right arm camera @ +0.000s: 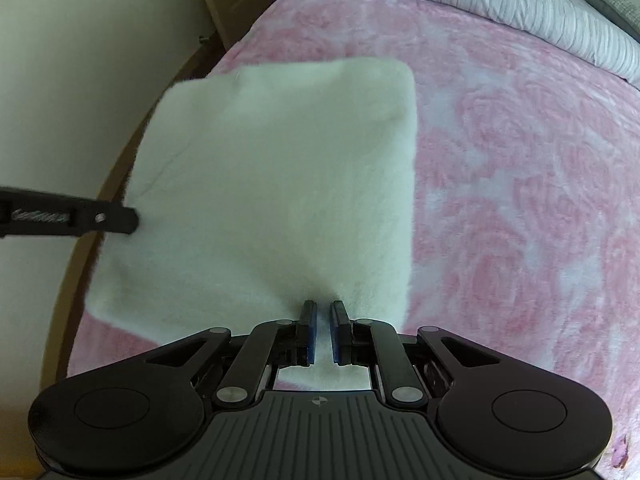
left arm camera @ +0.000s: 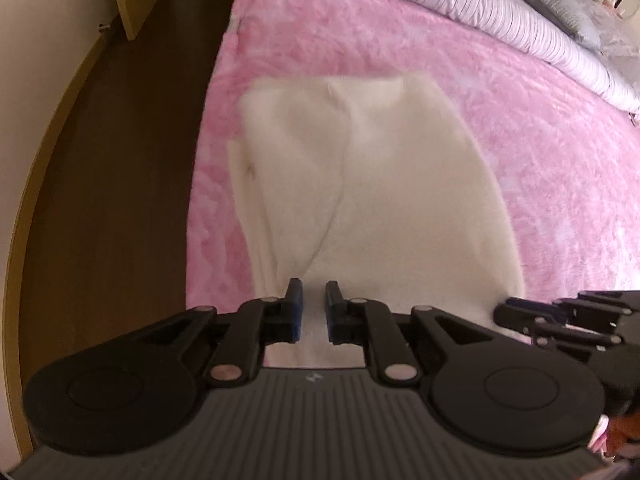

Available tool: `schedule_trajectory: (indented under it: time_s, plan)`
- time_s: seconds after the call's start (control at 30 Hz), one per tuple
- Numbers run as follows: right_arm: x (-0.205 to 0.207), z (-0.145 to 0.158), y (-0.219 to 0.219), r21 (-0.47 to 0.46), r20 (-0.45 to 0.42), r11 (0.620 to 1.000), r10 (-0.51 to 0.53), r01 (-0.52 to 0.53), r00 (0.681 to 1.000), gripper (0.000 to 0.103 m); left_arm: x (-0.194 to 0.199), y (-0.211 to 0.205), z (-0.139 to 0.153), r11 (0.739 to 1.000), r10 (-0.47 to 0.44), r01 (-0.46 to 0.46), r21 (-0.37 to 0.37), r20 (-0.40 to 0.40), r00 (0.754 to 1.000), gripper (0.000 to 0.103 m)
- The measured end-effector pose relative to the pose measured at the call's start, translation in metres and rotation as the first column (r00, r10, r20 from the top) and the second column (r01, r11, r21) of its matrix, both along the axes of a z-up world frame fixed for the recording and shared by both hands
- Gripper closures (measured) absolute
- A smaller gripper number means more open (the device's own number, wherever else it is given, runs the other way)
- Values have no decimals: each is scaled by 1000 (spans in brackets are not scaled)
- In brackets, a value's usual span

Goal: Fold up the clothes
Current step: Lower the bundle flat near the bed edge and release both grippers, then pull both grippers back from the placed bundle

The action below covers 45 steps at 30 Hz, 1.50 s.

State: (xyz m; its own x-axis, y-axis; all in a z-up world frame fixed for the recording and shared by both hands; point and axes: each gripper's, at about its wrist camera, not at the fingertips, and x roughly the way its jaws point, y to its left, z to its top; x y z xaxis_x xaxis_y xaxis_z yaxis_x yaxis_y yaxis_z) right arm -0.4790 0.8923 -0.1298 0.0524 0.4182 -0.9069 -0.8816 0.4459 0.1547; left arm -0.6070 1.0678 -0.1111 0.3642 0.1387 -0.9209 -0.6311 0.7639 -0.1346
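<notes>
Garment (left arm camera: 376, 184): white, fleecy, on pink bed (left arm camera: 540, 152), already a compact rectangle (one fold seam visible). Left tool (left arm camera: 314, 307) and right tool (right arm camera: 323, 332): both pinching near edge; final fold likely remains.

Soft, even daylight, brightest at top right past the striped duvet (left arm camera: 460, 4). No hard shadows or glare. Motion blur smears the white garment (left arm camera: 360, 184). Heavy fisheye bend w/ dark corners. Right view greener.

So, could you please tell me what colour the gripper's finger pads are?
Blue, on otherwise black fingers. The left gripper's pads show it best in the left wrist view.
</notes>
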Motion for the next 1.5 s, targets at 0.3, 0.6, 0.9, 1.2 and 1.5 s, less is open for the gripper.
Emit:
schedule_trajectory:
  time_s: [0.3,0.6,0.9,1.2,1.5]
  plan:
    - [13,28,6,32,-10,998,-48,48,999,93,19,14,23,1000,-1,1,0,-11,1000,92]
    - [34,22,-8,-12,-102,999,-31,30,994,93,15,2,26,993,112,-114,-22,-54,992,92]
    - [52,50,-1,33,-146,997,-70,76,987,93,27,1,63,982,185,-182,44,-78,980,91]
    - [27,9,14,7,-142,976,-216,220,966,93,45,36,-11,998,56,-54,18,-106,993,85]
    - [64,49,27,80,-135,911,-391,404,910,93,48,77,30,999,-7,10,-38,60,998,87]
